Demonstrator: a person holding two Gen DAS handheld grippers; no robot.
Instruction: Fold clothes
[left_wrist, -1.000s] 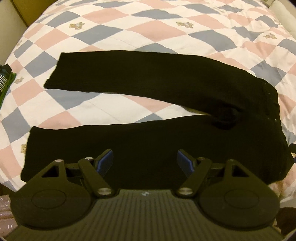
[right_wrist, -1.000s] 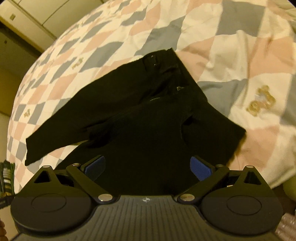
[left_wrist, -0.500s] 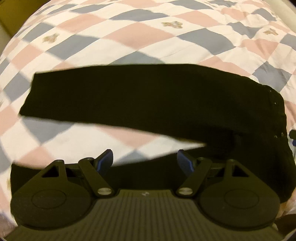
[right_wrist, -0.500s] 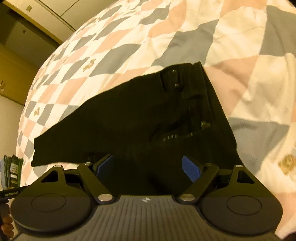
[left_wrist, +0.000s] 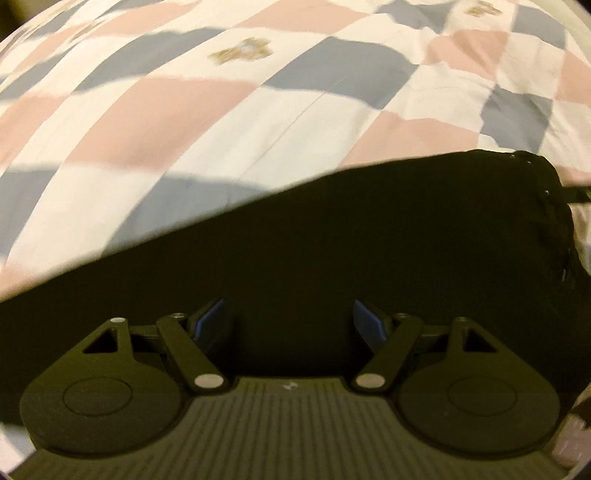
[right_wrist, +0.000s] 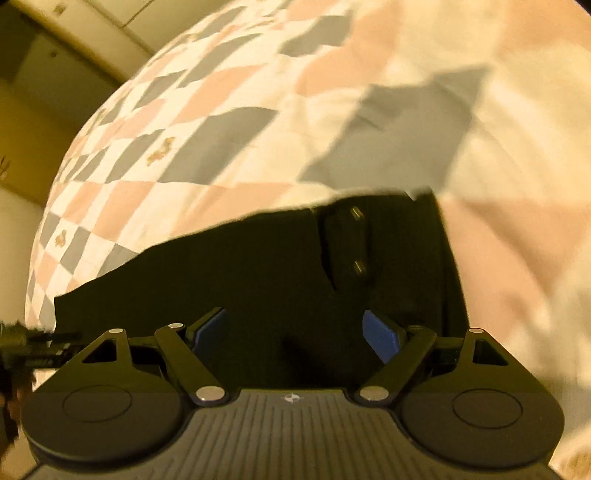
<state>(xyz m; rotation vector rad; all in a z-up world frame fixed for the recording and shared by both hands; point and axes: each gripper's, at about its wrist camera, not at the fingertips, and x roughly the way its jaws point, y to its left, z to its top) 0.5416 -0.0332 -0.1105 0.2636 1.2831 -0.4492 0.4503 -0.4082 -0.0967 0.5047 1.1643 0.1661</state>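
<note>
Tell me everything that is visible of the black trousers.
The black trousers lie flat on the checked bedcover. The cloth looks dark, matt and fairly thick. The right wrist view shows the waist end with two small metal fasteners; a leg stretches away to the left. The left gripper and right gripper are both open, low over the cloth; whether they touch it cannot be told.

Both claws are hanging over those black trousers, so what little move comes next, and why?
Probably lower both and close on the cloth. The left gripper and right gripper have open jaws, holding nothing, right above the black trousers spread on the checked quilt.
</note>
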